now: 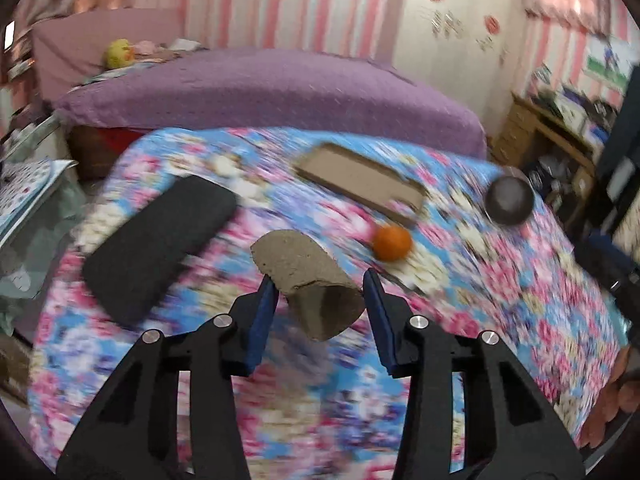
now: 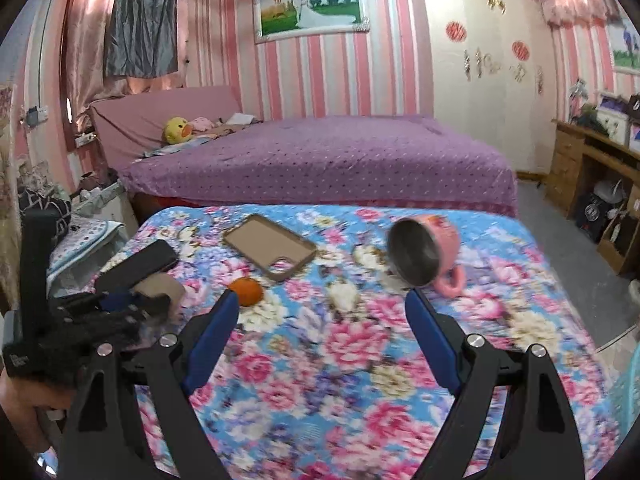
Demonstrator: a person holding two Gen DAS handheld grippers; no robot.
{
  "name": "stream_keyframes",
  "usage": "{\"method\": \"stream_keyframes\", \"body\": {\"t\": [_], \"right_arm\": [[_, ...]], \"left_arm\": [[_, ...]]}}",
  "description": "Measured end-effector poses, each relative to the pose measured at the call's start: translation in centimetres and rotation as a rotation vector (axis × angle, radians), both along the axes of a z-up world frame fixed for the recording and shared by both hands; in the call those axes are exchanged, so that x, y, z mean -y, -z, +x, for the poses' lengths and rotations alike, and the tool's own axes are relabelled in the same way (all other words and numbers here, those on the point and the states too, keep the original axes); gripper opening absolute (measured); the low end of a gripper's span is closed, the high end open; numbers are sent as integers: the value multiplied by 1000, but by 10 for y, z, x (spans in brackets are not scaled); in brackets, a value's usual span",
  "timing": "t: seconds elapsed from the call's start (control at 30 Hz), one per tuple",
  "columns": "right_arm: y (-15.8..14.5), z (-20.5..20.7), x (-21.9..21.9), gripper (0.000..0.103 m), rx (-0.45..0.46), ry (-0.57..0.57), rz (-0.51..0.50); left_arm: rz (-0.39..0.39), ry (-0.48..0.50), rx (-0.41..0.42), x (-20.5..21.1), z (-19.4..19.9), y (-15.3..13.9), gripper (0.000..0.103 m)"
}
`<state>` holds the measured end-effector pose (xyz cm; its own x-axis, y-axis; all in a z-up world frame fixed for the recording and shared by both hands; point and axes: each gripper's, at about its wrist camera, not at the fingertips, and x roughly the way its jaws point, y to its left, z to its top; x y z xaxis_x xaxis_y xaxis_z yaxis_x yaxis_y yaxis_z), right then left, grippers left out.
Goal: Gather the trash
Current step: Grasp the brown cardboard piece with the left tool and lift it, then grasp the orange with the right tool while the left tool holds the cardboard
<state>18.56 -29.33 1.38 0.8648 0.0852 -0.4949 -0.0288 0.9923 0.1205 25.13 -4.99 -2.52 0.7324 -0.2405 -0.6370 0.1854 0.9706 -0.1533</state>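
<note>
Left wrist view, left to right:
- Black case (image 1: 160, 240), left of centre, flat on floral cloth (image 1: 500, 300).
- Cardboard tube (image 1: 308, 280), centre, between blue pads of left gripper (image 1: 320, 296); jaws narrow around it, contact uncertain through blur.
- Orange (image 1: 392, 243) just beyond tube, right.
- Brown phone case (image 1: 360, 182) above centre.
- Pink mug (image 1: 510, 200) on its side, upper right.

Right wrist view:
- Tube (image 2: 160, 286) far left with left gripper.
- Right gripper (image 2: 320, 312) spread wide, empty, above cloth.
- Purple bed (image 2: 320, 156) behind.
</note>
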Motion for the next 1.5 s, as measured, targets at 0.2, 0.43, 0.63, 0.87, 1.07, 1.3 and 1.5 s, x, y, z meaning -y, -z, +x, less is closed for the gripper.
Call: {"method": "stream_keyframes", "body": {"t": [0.2,0.43,0.63,0.87,1.07,1.3,1.5], "right_arm": [[22,63,-51,83,-116,-79,-5],[65,115,-79,71,-271,-97,-11],[80,126,-88,30,-327,-128,-17],[56,94,-79,18,-228,-139,-26],[10,40,-40,15,-107,-130,-1],[-26,-28,17,9,-6,-119,55],[-29,-52,40,11,13,-122,86]], "left_arm": [[-33,-108,55,-42,0,-17,42],[-31,-140,48,-63,3,-19,42],[-54,-143,38,-68,5,-15,42],[-68,-132,55,-62,-1,-21,42],[-100,-104,64,-52,-11,-27,42],[-89,-54,71,-28,-26,-29,42],[-60,-13,85,-1,-45,-32,42]]}}
